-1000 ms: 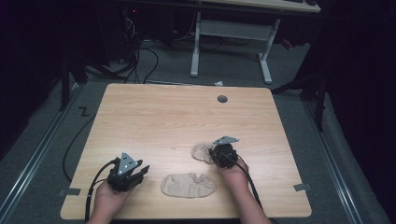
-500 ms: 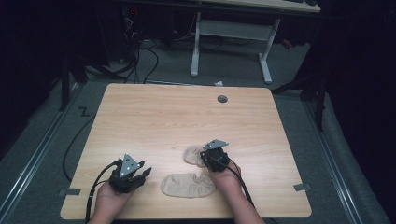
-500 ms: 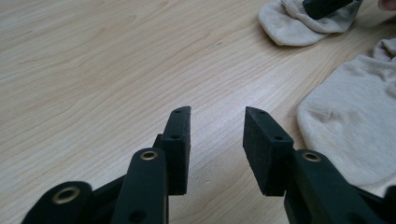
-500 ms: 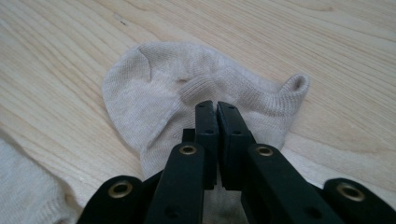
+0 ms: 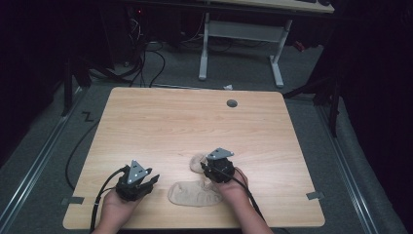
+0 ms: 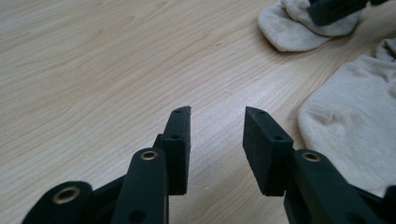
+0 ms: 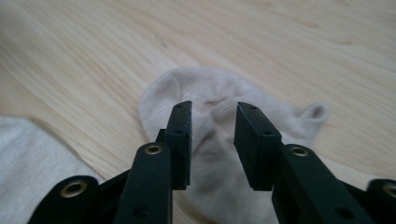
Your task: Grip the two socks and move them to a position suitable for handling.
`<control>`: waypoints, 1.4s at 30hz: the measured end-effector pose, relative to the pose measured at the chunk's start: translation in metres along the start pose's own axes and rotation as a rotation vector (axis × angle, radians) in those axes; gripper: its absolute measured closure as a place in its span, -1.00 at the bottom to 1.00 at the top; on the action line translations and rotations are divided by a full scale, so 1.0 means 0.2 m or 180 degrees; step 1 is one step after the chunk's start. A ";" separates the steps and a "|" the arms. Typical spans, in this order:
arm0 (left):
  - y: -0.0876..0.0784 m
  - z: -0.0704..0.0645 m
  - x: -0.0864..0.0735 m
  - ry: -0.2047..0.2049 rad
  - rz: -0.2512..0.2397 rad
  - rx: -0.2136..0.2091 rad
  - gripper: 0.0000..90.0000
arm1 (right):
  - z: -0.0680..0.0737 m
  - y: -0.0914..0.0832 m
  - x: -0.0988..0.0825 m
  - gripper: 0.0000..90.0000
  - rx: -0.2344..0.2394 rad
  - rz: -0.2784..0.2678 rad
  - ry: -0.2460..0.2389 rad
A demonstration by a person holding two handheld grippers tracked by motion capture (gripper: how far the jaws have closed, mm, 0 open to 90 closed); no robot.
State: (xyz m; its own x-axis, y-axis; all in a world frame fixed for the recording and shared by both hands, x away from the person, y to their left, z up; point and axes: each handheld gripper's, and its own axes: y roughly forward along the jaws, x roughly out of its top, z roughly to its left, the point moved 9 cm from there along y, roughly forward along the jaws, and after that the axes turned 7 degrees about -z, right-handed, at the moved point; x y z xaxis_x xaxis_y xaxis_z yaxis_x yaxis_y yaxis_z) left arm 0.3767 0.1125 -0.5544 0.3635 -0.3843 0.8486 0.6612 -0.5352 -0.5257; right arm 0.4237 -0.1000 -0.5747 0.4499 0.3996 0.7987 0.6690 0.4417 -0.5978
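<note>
Two beige socks on desk (image 5: 185, 122): far sock (image 7: 219, 121) just beyond near sock (image 5: 195, 193), near front edge. Right gripper (image 7: 212, 116) open, jaws straddling far sock's middle. Left gripper (image 6: 217, 123) open, empty, left of near sock. Risks: thin knit slipping free, or jaws scraping wood, if closed too shallow. No legible writing or labels.

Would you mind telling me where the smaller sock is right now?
In the high view the smaller sock lies near the table's front edge, just left of the right gripper and beyond the larger sock.
</note>
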 end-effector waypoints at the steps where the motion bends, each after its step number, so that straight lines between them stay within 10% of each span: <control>1: 0.00 0.00 0.00 0.0000 0.0000 0.0000 0.38 | 0.00 0.00 0.00 0.47 0.0000 0.0000 0.0000; 17: 0.00 -0.01 0.00 0.0021 0.0012 -0.0010 0.37 | 0.00 0.00 -0.01 0.92 -0.0120 0.0059 -0.0127; 28: 0.02 -0.02 -0.01 0.0047 0.0050 -0.0020 0.37 | -0.19 -0.22 0.01 0.92 -0.0253 -0.0308 0.0249; 42: 0.01 0.00 -0.01 0.0020 0.0039 -0.0022 0.40 | -0.39 -0.32 -0.15 0.82 -0.0391 -0.0202 0.0546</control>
State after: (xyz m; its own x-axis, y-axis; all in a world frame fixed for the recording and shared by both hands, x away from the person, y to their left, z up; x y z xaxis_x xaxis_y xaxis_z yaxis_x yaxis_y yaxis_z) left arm 0.3769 0.1114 -0.5577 0.3675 -0.3955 0.8417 0.6521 -0.5357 -0.5365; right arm 0.4132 -0.2039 -0.5552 0.4916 0.2269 0.8407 0.7615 0.3563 -0.5415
